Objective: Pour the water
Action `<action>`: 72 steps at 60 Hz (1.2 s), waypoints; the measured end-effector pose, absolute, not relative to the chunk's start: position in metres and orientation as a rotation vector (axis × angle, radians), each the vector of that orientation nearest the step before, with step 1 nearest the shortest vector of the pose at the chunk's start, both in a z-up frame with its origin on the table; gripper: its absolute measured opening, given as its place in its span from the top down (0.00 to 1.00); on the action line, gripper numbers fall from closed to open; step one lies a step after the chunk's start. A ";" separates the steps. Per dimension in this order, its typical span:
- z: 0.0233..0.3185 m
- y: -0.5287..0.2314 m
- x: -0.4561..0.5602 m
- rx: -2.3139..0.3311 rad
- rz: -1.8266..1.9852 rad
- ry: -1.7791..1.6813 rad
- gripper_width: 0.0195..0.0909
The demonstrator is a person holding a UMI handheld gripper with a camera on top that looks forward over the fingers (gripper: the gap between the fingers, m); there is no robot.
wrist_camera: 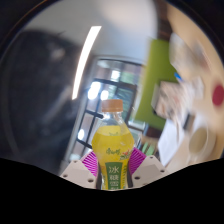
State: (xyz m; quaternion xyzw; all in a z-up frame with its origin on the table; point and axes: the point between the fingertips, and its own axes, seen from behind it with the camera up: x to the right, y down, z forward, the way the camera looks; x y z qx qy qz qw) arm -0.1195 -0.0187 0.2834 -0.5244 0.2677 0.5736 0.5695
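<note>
A bottle (113,140) with an orange cap sits clenched between the jaws at bottom centre, lifted and tilted against a blurred room; the cap looks on, so pouring could fail.

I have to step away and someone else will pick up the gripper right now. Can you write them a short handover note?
Gripper: shut on the bottle, its pink pads pressing on the label from both sides.
Bottle: clear plastic, yellow-green drink inside, orange cap on. It is held about upright and lifted, with only blurred room behind it.
Done: bottle grasped and raised.
Left: the pour itself. The cap looks closed, and no cup or glass can be made out in this view, so find the receiving vessel first.
</note>
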 end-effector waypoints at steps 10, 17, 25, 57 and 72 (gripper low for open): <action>0.385 -0.096 -0.010 -1.134 0.547 0.173 0.79; 0.364 -0.111 0.073 -1.214 0.224 0.104 0.78; 0.261 -0.104 0.145 -1.388 0.003 0.072 0.79; 0.101 -0.174 0.132 -1.622 -0.026 0.025 0.68; 0.111 -0.238 0.117 -1.674 -0.022 -0.012 0.14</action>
